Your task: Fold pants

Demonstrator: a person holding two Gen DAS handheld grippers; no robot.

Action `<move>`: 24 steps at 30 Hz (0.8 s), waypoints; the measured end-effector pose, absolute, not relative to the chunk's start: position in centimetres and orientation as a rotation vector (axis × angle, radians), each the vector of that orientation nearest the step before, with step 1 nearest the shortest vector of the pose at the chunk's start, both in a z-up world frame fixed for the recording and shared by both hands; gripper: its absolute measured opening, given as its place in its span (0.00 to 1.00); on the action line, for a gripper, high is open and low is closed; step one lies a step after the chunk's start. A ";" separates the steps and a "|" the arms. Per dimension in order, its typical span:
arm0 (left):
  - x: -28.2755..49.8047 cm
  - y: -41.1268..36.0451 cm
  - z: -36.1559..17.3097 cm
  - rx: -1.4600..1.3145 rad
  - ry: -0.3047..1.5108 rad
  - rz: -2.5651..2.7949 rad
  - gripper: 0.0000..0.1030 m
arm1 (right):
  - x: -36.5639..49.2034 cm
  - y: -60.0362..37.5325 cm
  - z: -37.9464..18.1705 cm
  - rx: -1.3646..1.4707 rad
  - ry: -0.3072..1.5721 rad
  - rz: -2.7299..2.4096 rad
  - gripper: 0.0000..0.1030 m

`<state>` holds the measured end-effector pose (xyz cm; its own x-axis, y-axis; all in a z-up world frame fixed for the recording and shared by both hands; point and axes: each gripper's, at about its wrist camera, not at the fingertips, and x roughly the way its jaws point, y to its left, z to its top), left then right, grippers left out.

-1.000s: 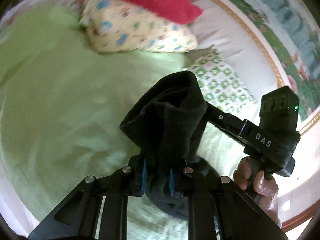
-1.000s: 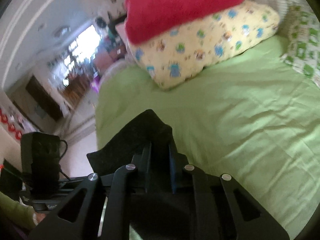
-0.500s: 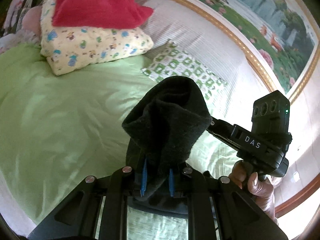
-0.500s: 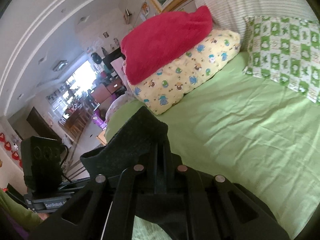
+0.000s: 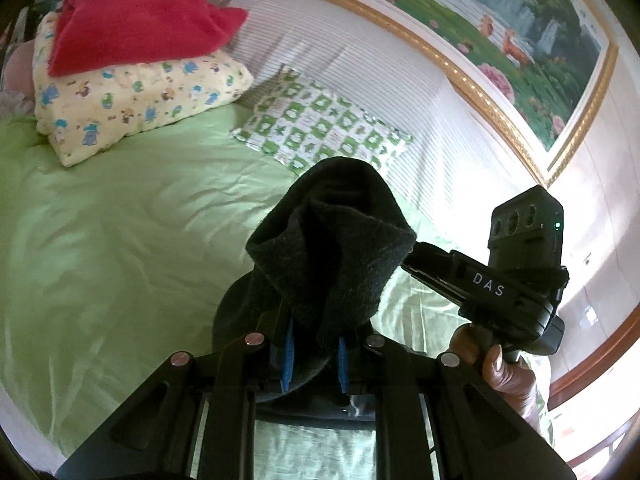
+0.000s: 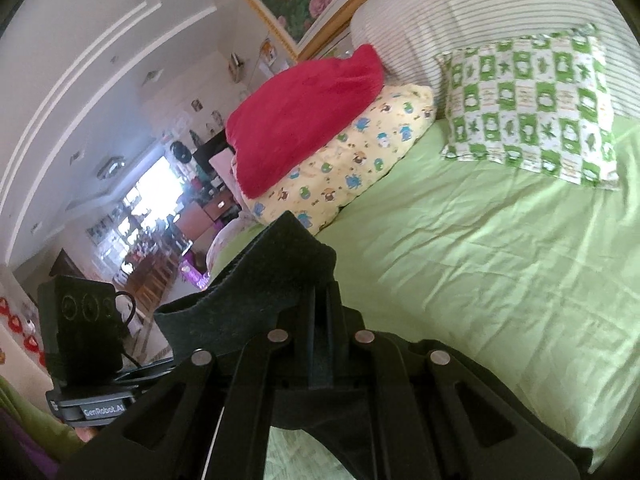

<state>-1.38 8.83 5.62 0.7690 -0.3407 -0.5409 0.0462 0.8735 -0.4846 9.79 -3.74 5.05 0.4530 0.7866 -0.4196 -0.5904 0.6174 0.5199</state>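
Note:
The pants (image 5: pixel 332 248) are dark, thick fabric, lifted above a light green bed sheet (image 5: pixel 120 240). My left gripper (image 5: pixel 314 344) is shut on a bunched edge of the pants, which rises in a hump over its fingers. My right gripper (image 6: pixel 320 312) is shut on another edge of the pants (image 6: pixel 256 292), with the cloth draped to its left. The right gripper (image 5: pixel 508 280) shows in the left wrist view at right, held by a hand. The left gripper (image 6: pixel 84 340) shows in the right wrist view at lower left.
A yellow printed pillow (image 5: pixel 132 104) with a red blanket (image 5: pixel 132 20) on it lies at the head of the bed. A green-and-white checked pillow (image 5: pixel 320 128) leans on a striped bolster (image 5: pixel 360 68). A framed painting (image 5: pixel 500 28) hangs behind.
Both grippers have lifted and tilted upward with the pants in them. The pillows and headboard have come further into view. The grips are unchanged.

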 end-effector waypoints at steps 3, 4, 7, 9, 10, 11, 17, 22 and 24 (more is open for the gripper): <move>-1.2 7.8 5.7 -0.458 0.675 -0.241 0.15 | 9.3 -5.1 4.8 0.347 0.676 0.849 0.05; -1.2 7.3 5.7 -0.453 0.677 -0.249 0.15 | 9.1 -5.5 4.7 0.355 0.673 0.844 0.05; -1.1 6.1 5.8 -0.428 0.685 -0.269 0.15 | 8.5 -7.1 4.3 0.392 0.666 0.830 0.05; -1.0 4.8 5.9 -0.414 0.694 -0.291 0.15 | 8.2 -8.2 4.1 0.408 0.661 0.816 0.05; -0.9 4.5 5.9 -0.408 0.696 -0.298 0.15 | 8.0 -8.8 3.9 0.416 0.658 0.810 0.05; -0.9 3.6 5.8 -0.395 0.701 -0.309 0.15 | 7.7 -9.5 3.8 0.425 0.655 0.800 0.05; -0.4 -0.9 4.6 -0.328 0.737 -0.370 0.15 | 6.7 -13.2 2.5 0.494 0.647 0.749 0.05; -0.3 -4.2 3.4 -0.281 0.764 -0.406 0.15 | 5.7 -15.9 1.4 0.525 0.649 0.707 0.05; -0.2 -5.0 3.1 -0.271 0.777 -0.417 0.15 | 5.3 -16.7 1.1 0.537 0.648 0.696 0.05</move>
